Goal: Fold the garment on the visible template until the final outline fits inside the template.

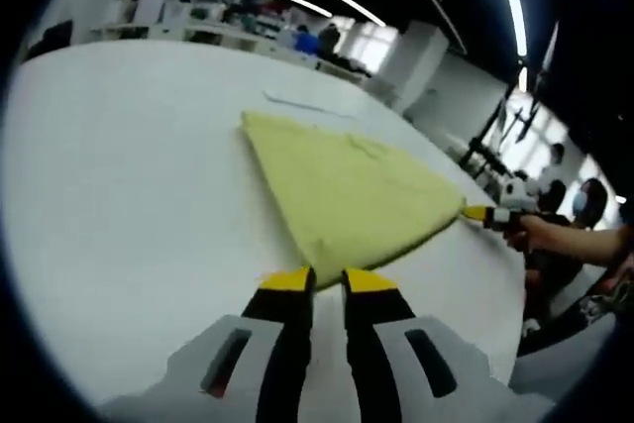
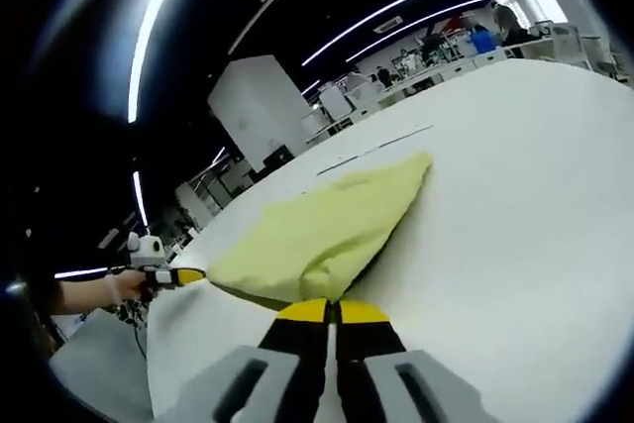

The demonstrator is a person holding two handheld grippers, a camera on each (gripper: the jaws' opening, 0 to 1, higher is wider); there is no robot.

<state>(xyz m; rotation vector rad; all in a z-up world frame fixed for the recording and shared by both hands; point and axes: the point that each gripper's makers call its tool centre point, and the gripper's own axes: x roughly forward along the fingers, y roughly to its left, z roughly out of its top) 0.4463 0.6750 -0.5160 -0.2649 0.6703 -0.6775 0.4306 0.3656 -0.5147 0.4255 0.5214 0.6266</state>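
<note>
In the left gripper view we see the yellow garment point(image 1: 347, 190) lying flat on the white tabletop point(image 1: 129, 195), folded into a roughly triangular shape. Our left gripper point(image 1: 330, 279) sits at the garment's near corner; its yellow-tipped fingers point(image 1: 289, 278) stand a narrow gap apart with the cloth edge reaching right to the tips, and we cannot tell whether they actually pinch it. At the garment's far right corner the right gripper point(image 1: 482, 213) touches the cloth, carried by a hand point(image 1: 540, 233). Beyond the garment, a thin dark line point(image 1: 302, 104) is marked on the tabletop.

In the right gripper view, the left gripper point(image 2: 183, 274) comes in at the garment's point(image 2: 317, 230) left corner, held by a hand point(image 2: 124, 286). Our right gripper point(image 2: 334, 312) meets the garment's near corner, where the cloth is lifted slightly off the tabletop point(image 2: 515, 205); its fingers point(image 2: 303, 311) are nearly together, and the fold of cloth runs down into the slit between them. Dark dashed lines point(image 2: 381, 149) show on the tabletop beyond the garment.
</note>
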